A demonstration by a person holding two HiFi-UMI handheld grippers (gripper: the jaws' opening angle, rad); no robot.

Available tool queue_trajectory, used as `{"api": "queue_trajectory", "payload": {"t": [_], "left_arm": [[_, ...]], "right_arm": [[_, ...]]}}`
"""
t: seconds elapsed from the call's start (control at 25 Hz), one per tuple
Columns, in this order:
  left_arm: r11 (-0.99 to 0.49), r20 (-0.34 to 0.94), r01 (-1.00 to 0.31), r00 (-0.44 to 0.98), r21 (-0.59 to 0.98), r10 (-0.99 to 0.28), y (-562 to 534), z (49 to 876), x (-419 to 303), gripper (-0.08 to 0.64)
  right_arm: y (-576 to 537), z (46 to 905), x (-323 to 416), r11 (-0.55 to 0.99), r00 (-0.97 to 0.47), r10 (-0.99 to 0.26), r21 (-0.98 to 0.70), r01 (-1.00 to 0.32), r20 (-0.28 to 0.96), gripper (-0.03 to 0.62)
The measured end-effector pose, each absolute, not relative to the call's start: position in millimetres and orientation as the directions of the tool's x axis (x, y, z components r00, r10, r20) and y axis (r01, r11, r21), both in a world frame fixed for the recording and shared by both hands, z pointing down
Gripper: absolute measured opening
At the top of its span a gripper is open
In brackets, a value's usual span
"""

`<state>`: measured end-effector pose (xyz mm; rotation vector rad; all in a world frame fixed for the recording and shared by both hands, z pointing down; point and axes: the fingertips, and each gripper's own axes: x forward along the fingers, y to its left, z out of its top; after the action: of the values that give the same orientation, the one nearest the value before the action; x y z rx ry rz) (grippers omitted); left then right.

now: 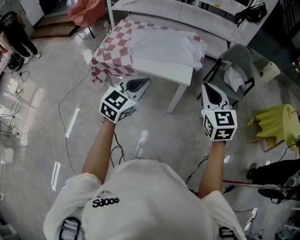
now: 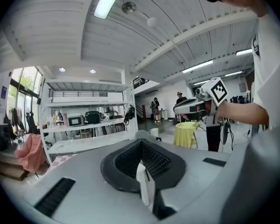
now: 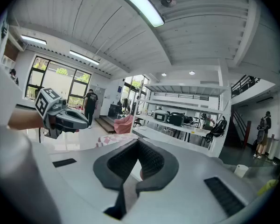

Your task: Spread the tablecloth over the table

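Observation:
A small white table [image 1: 162, 70] stands ahead of me. Over its far left part lies a red-and-white checked tablecloth [image 1: 116, 46], which hangs down the left side. A white cloth [image 1: 166, 46] sits bunched on the tabletop. Held in the air short of the table, my left gripper [image 1: 141, 84] is shut and empty. Off to the right of the table my right gripper [image 1: 208, 90] is also shut with nothing in it. The left gripper view shows the right gripper [image 2: 196, 105] against the room. In the right gripper view the left gripper [image 3: 77, 120] and a corner of the checked cloth [image 3: 107, 140] appear.
White shelving [image 1: 190, 9] runs behind the table. A grey chair [image 1: 237, 66] with a white cloth stands to the right, and a yellow-draped stool [image 1: 275, 121] farther right. Cables [image 1: 65, 109] trail over the pale floor. A person [image 1: 12, 29] stands far left beside a pink-draped chair [image 1: 92, 4].

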<state>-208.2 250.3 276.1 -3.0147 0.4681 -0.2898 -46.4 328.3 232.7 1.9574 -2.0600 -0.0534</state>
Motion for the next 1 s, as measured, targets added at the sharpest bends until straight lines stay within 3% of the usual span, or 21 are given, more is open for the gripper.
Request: {"api": "queue_trajectory", "payload": {"t": [0.24,0.48,1.0], "left_arm": [[-0.935,0.168,-0.335,0.921,-0.120,-0.351,243.2,278.6,-197.2,0.028],[-0.907,0.169,-0.399,0.892,-0.136,-0.418,238.2,284.5,-185.0,0.028],[-0.868,0.187,-0.472,0.849,-0.153,-0.494,211.3,299.7,-149.3,0.028]], "right_arm": [[325.8,239.8,-35.1,0.096,-0.050,-0.978,0.220,-0.971,0.205,0.021],[326.2,247.2,-13.7,0.101,-0.088,-0.981,0.071,-0.992,0.171,0.021],[299.3,271.9,16.6,0.177,-0.157,-0.968,0.087,-0.980,0.196,0.021]]}}
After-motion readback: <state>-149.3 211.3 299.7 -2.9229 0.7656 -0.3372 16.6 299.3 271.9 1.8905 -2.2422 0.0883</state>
